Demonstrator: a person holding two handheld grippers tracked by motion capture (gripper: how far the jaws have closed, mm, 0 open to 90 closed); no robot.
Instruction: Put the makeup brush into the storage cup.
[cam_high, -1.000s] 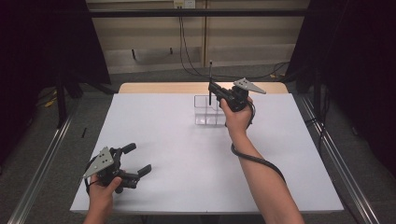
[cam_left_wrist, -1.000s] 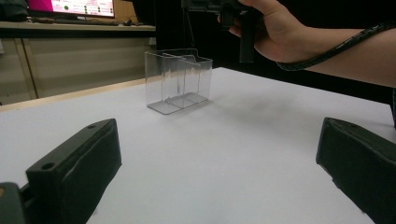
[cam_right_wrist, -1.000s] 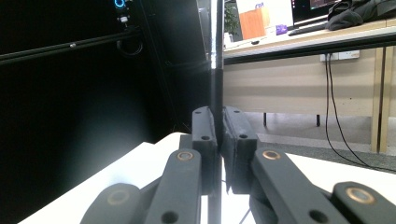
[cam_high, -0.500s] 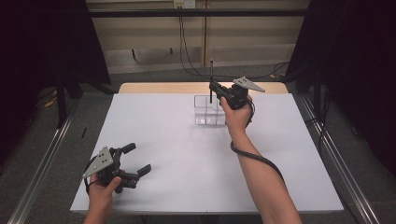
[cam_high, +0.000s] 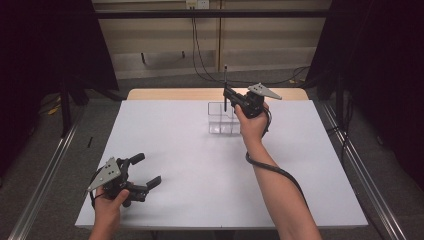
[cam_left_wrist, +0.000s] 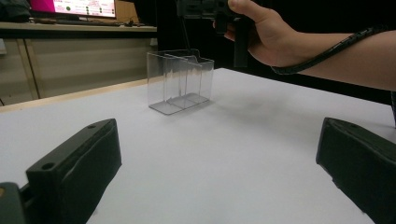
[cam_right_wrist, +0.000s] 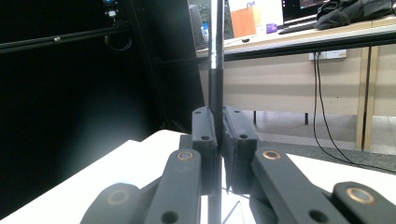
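My right gripper (cam_high: 228, 96) hovers at the table's far middle, shut on a thin black pen (cam_high: 226, 80) that stands upright, its lower end over a clear compartmented box (cam_high: 220, 122). In the right gripper view the pen (cam_right_wrist: 215, 60) rises straight up between the pressed pads of the right gripper (cam_right_wrist: 219, 135). My left gripper (cam_high: 146, 170) rests near the front left of the white table (cam_high: 190, 165), open with nothing between its fingers. The left gripper view looks between that gripper's wide-apart jaws (cam_left_wrist: 219, 172) toward the clear box (cam_left_wrist: 180, 79) and the right hand (cam_left_wrist: 261, 32).
The wooden edge of the table (cam_high: 175, 94) runs behind the white sheet. Cables (cam_high: 200, 55) hang by the back wall. Metal rails (cam_high: 45, 180) flank the table on both sides, with dark curtains beyond.
The pen now stands plainly upright above the right gripper; a second ago its top hardly showed. The left gripper has stayed where it was.
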